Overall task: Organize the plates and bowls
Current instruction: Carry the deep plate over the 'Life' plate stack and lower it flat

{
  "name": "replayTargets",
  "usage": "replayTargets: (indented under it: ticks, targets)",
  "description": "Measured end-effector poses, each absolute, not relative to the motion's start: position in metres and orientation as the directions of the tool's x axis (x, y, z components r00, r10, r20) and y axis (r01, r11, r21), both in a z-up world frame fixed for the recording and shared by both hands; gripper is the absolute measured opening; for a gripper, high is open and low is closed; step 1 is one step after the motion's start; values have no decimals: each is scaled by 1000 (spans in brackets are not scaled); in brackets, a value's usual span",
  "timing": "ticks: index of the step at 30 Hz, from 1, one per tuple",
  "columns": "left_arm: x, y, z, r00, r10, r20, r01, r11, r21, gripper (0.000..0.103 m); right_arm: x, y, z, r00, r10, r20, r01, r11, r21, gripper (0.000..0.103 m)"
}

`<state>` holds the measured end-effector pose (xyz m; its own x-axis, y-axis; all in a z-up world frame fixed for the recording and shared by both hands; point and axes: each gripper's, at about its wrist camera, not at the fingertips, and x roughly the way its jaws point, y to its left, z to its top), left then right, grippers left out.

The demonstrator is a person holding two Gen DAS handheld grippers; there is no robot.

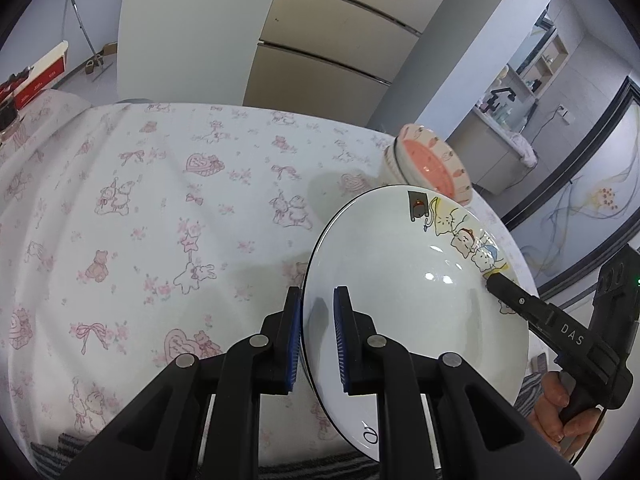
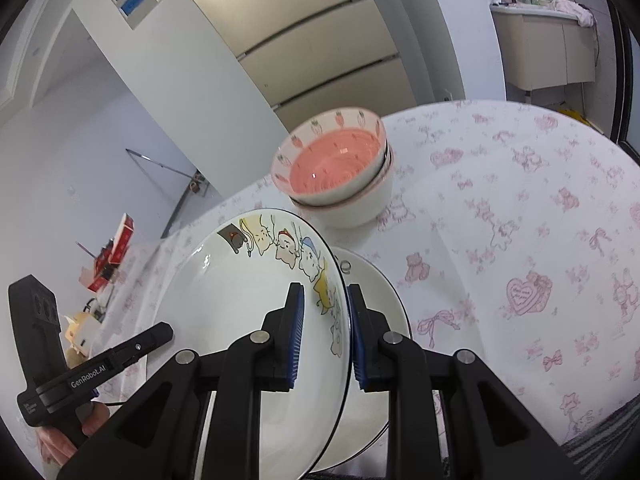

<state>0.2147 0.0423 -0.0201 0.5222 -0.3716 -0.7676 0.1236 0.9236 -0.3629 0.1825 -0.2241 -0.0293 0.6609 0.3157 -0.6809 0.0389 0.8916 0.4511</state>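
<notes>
A: State of claws?
B: Left claw (image 1: 317,340) pinching near-left rim of cartoon plate (image 1: 400,292); right claw (image 2: 326,334) pinching opposite rim.
A: Position?
B: Tilted above second plate (image 2: 380,300) on bench (image 1: 160,200); stacked pink bowls (image 2: 340,168) beyond.

Plate (image 2: 248,320) above another plate (image 2: 380,296), 2 stacked bowls (image 2: 340,168) behind, on table (image 2: 520,220)

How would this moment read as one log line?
left gripper: shut on cartoon plate | right gripper: same | pink bowls: stacked

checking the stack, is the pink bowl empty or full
Empty: the pink bowl, nested in a white bowl, shows only its bare glazed inside.
</notes>
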Motion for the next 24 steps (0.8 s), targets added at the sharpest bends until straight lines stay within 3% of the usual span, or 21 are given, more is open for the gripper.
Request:
replayTargets:
  ticks: [24]
  targets:
    - [223, 12, -53, 547, -267, -793, 191, 962, -192, 15, 187, -218, -57, 629, 187, -754, 72, 952, 296, 22]
